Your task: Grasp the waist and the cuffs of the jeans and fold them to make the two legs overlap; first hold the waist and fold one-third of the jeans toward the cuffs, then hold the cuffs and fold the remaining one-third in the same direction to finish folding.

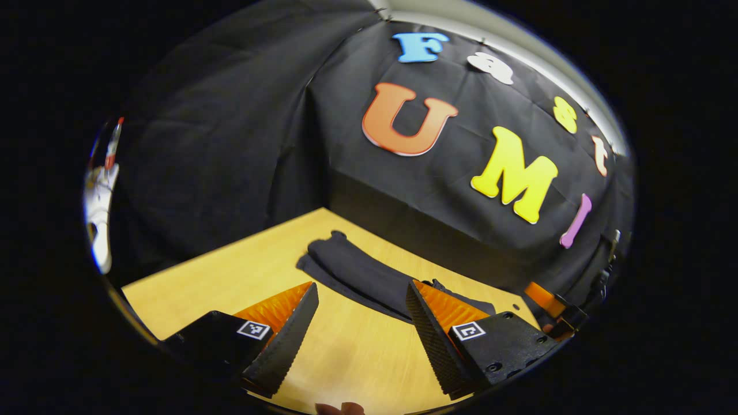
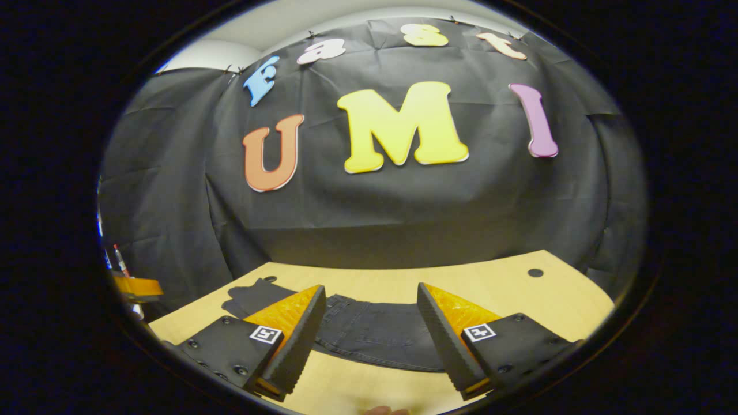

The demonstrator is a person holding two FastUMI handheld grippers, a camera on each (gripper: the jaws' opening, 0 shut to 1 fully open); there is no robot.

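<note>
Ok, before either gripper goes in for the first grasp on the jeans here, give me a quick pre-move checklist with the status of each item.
1. Left gripper open: ok, its fingers stand wide apart with nothing between them.
2. Right gripper open: ok, same wide gap, nothing held.
3. Jeans lying flat on the table: ok, they are spread out, dark against the light wood.
4. Legs already overlapped: cannot tell; in the left gripper view the jeans look like one narrow strip, but the layers are not clear.
5. Which end is the waist and which the cuffs: cannot tell.
6. Grippers touching the cloth: not ok, both hover above it.
</note>
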